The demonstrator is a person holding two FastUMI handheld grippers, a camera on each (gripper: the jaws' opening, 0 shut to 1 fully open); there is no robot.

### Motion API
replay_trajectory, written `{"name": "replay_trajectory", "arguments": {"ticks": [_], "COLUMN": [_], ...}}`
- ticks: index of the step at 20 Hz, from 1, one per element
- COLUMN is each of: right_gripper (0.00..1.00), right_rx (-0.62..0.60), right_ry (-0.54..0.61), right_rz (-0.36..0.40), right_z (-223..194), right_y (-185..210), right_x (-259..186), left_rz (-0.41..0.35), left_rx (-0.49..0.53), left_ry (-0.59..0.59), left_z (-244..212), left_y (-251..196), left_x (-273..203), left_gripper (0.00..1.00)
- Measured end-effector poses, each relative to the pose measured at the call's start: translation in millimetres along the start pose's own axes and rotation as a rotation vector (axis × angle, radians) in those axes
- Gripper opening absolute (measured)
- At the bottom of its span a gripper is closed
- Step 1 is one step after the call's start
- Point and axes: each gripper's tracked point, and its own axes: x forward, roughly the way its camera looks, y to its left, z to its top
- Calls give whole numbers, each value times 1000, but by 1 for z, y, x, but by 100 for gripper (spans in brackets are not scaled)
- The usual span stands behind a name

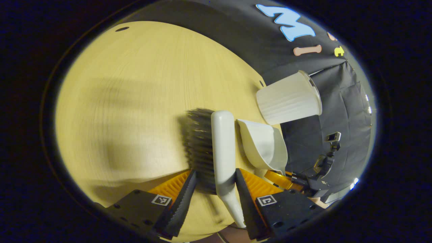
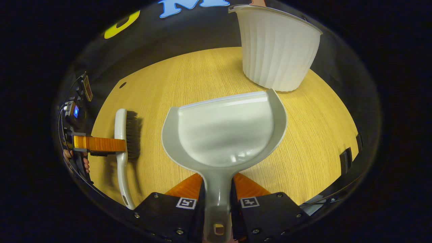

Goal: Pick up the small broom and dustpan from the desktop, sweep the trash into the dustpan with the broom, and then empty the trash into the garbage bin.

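- Between the fingers of the left gripper, in the left gripper view, sits the small broom: its pale handle runs up between the two fingers, with the dark bristles turned to the left of it over the wood.
- One finger lies against the handle; the other is at the bristle side, and whether it presses on the broom I cannot tell, so I cannot say that the grip is closed.
- From the right gripper view the broom shows at the far left above the desktop, bristles to the right, with the left gripper reaching in from the left edge and crossing the handle.
- Held by the right gripper, the dustpan has its narrow handle pinched between both fingers, and the wide scoop opens away from the camera over the desktop; the scoop looks bare inside.
- Seen from the left gripper view, the dustpan is just to the right of the broom, close by but apart from it.
- Beyond the dustpan's front lip stands the garbage bin, a white ribbed tub, upright on the wood near the far edge.
- The left gripper view shows the garbage bin just past the dustpan, at the edge of the desktop.
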Motion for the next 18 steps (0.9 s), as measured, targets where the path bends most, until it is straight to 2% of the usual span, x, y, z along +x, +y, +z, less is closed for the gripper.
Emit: {"name": "replay_trajectory", "arguments": {"ticks": [1,2,3,4,6,7,8,11,12,14,15,16,18], "right_gripper": [33,33,33,29,35,34,35,35,42,45,50,62,67], "right_rx": [5,10,14,15,3,-3,-5,-8,-13,-27,-32,-38,-53], "right_ry": [-3,-1,4,6,7,6,9,1,-6,-23,-27,-36,-45], "right_rz": [4,10,11,8,-2,-3,0,27,32,40,46,48,54], "right_z": [1,1,1,1,3,3,1,5,6,11,12,15,18], "right_y": [0,0,-2,-5,-9,-7,-3,-4,-3,-4,-4,-4,-7], "right_x": [2,2,3,1,1,1,0,-4,-6,-14,-18,-20,-30], "left_rz": [7,15,25,36,57,72,83,112,121,137,146,154,168], "left_rx": [-1,0,0,1,14,23,29,43,45,55,60,67,84], "left_ry": [-7,-10,-10,-11,-8,-11,-19,-35,-42,-56,-64,-70,-85], "left_z": [2,1,1,1,0,0,3,3,4,5,5,5,5], "left_y": [1,3,4,6,9,10,10,10,9,6,3,1,-5], "left_x": [-4,-6,-8,-10,-14,-15,-15,-16,-16,-20,-23,-26,-31], "left_gripper": [87,82,86,82,87,94,98,95,95,96,96,96,97]}}
